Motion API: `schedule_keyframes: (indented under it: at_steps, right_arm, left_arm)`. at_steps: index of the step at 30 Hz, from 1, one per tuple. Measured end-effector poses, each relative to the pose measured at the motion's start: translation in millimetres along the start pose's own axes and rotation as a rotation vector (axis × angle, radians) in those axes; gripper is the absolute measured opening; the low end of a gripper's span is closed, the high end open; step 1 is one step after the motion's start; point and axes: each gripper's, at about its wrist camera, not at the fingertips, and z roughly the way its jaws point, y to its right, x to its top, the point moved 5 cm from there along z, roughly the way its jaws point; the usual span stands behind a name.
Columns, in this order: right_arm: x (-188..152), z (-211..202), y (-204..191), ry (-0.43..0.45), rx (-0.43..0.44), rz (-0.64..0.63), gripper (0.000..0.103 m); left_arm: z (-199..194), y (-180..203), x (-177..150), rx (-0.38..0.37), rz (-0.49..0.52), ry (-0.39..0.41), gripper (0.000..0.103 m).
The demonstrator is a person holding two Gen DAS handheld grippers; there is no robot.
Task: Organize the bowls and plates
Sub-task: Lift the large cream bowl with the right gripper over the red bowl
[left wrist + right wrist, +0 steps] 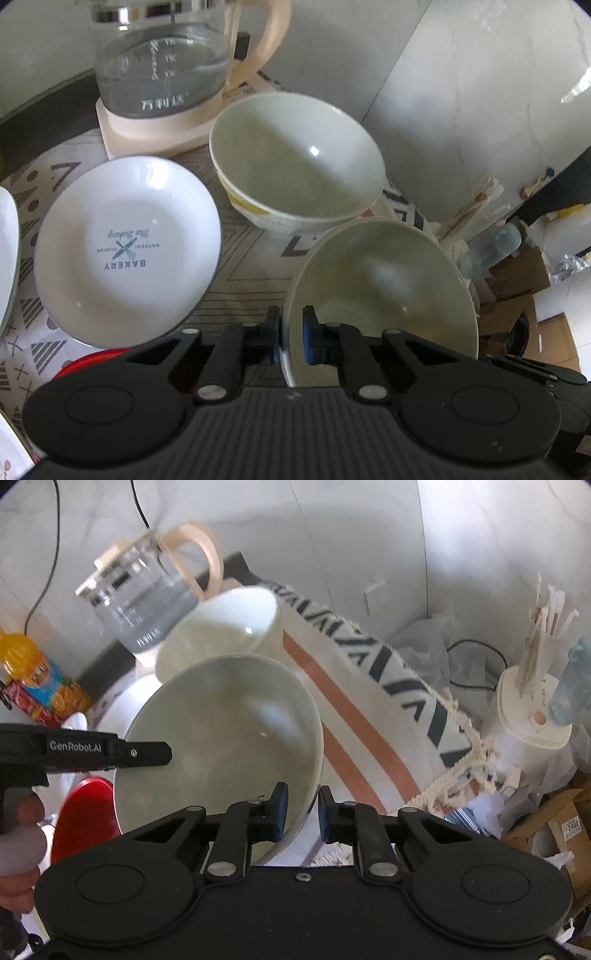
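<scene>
1. Two handheld grippers clamp one pale green bowl (384, 291), tilted above a patterned tablecloth (251, 258).
2. The left gripper (291, 336) pinches the bowl's near rim, its blue pads pressed on the wall inside and out.
3. The right gripper (300, 812) nips the opposite rim the same way.
4. A second bowl (295, 162) sits upright behind, beside a glass kettle (166, 62); a "BAKERY" plate (127, 249) lies to the left.

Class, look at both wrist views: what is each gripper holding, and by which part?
Both hold the same pale green bowl by its rim: the left gripper on one side, the right gripper on the opposite side, jaws shut across the wall.
</scene>
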Motion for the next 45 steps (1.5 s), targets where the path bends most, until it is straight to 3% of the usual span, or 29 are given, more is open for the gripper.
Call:
schedule_keyframes:
  at_steps: [12, 26, 45]
  right_arm:
    - [15.4, -27.3, -28.1, 0.088, 0.033, -0.043, 0.017]
    - [2.9, -51.1, -73.5, 0.144, 0.043, -0.127, 0.017]
    - [-28.5, -57.9, -122.0, 0.112, 0.083, -0.182, 0.017]
  left_arm:
    - [-45.2, -5.8, 5.7, 0.008, -0.032, 0.106, 0.01]
    - [-89.4, -31.5, -12.1, 0.022, -0.075, 0.179, 0.01]
    - [-130.9, -74.8, -45.3, 0.046, -0.149, 0.211, 0.01]
